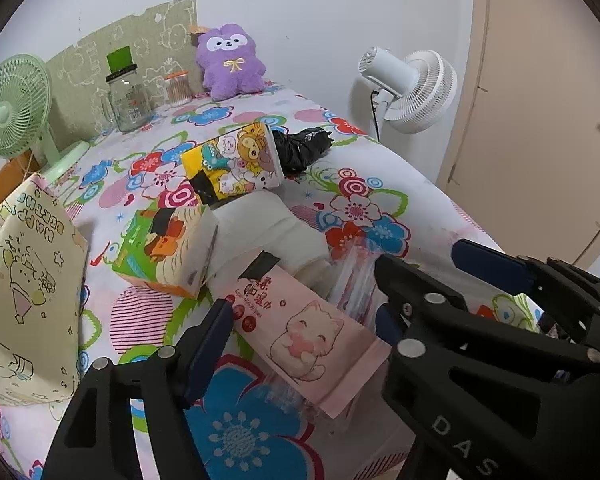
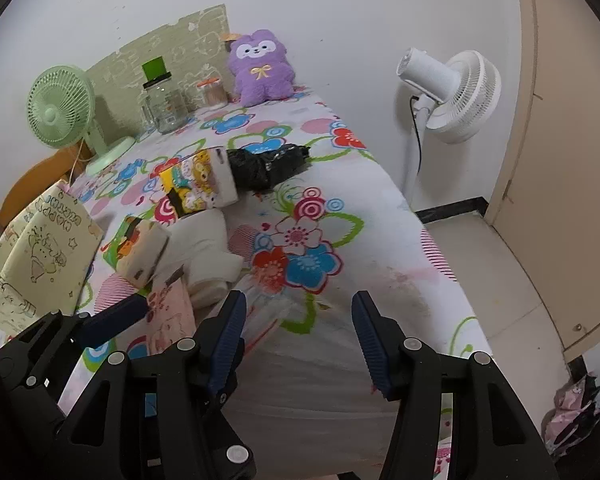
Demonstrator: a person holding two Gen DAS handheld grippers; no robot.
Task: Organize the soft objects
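Straddling the pink wipes pack, the left gripper stands wide, the right gripper likewise empty; closing comes next.

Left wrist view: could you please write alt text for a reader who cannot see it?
The open left tool hovers over a pink wipes pack on a floral bedsheet, with the right tool entering alongside. Behind lie two tissue packs, a purple plush, a glass jar and two fans.

We see a pink cat-print wipes pack lying flat between our left tool's spread fingers. Just beyond it lie folded white cloth, an orange-green tissue pack and a yellow cartoon pack.
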